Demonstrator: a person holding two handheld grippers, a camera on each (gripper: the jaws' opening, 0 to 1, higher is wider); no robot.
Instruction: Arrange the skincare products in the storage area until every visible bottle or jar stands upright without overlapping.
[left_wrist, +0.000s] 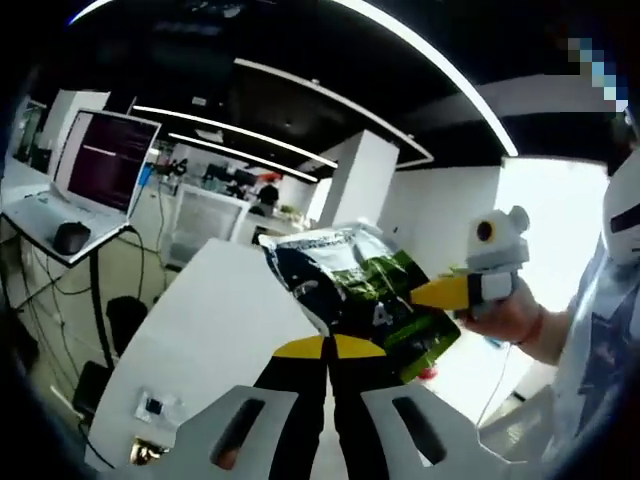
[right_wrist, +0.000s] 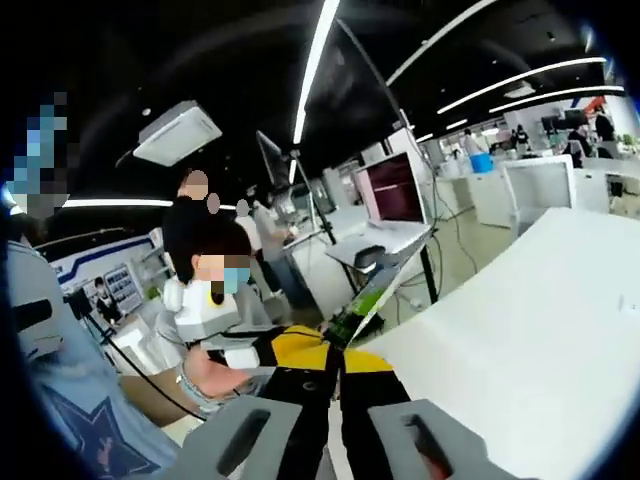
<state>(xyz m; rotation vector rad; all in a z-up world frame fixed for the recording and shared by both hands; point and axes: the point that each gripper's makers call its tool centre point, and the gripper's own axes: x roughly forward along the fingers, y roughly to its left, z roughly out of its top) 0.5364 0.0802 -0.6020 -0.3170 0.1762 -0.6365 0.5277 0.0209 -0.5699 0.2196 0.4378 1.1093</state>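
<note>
I am pinching a green and black foil pouch (left_wrist: 365, 300) with my left gripper (left_wrist: 329, 347), its yellow-tipped jaws closed on the pouch's lower edge at the bottom centre of the left gripper view. My right gripper (left_wrist: 452, 292) is coming in from the right of that frame, its yellow tip touching the pouch's side. In the right gripper view my right gripper (right_wrist: 338, 352) is clamping the pouch (right_wrist: 362, 300) edge-on, above the white table (right_wrist: 530, 330). A laptop (left_wrist: 95, 165) is sitting at upper left.
</note>
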